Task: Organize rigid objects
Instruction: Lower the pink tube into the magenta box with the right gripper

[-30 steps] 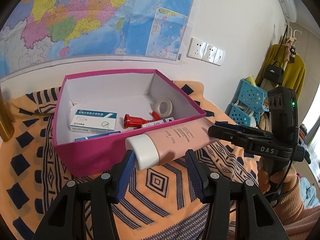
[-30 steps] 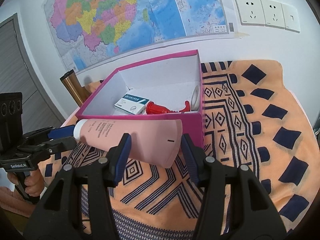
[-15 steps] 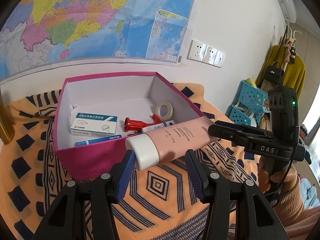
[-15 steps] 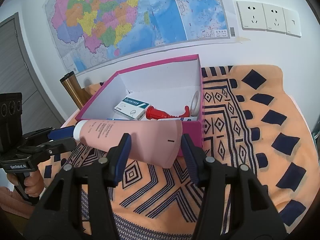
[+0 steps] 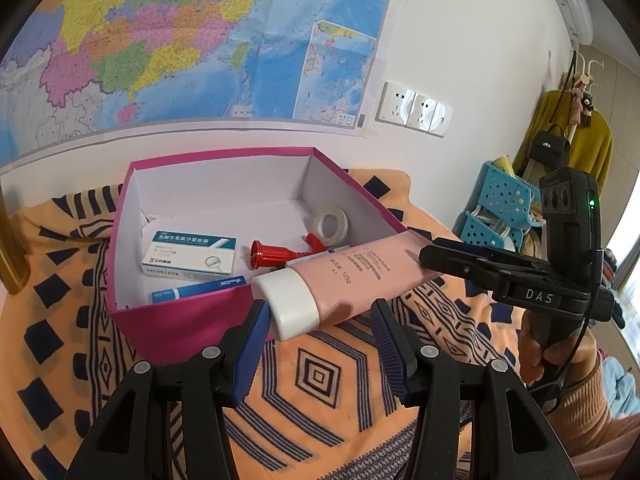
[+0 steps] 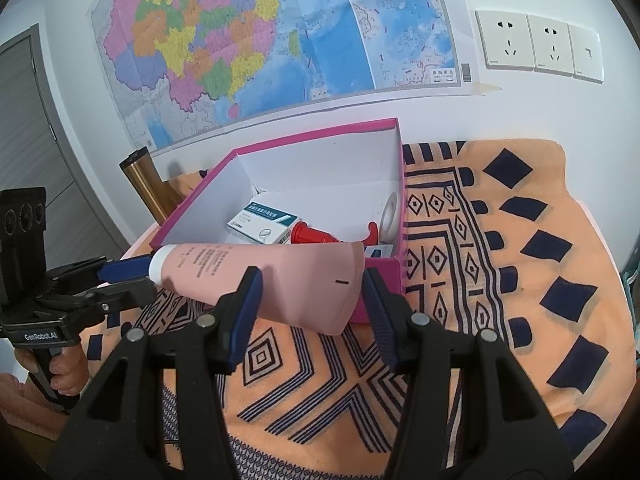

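Note:
A pink tube with a white cap (image 5: 352, 276) hangs level in the air over the front wall of the magenta box (image 5: 180, 320). My left gripper (image 5: 319, 307) is shut on the cap end. My right gripper (image 6: 311, 276) is shut on the tube's (image 6: 280, 276) flat crimped end. Each gripper shows in the other's view: the right gripper (image 5: 436, 254) and the left gripper (image 6: 124, 274). Inside the box lie a white medicine carton (image 5: 188, 254), a red plastic piece (image 5: 276, 254), a roll of white tape (image 5: 330, 224) and a slim blue carton (image 5: 200, 290).
An orange cloth with dark diamond patterns (image 6: 500, 280) covers the table. The wall with a map (image 5: 180, 40) and sockets (image 6: 536, 44) is right behind the box. A brass cylinder (image 6: 148, 188) stands to its left, and blue baskets (image 5: 500, 208) are off the right side.
The box sits a little lower in both views and more of its inside shows. Both grippers keep the same hold on the tube.

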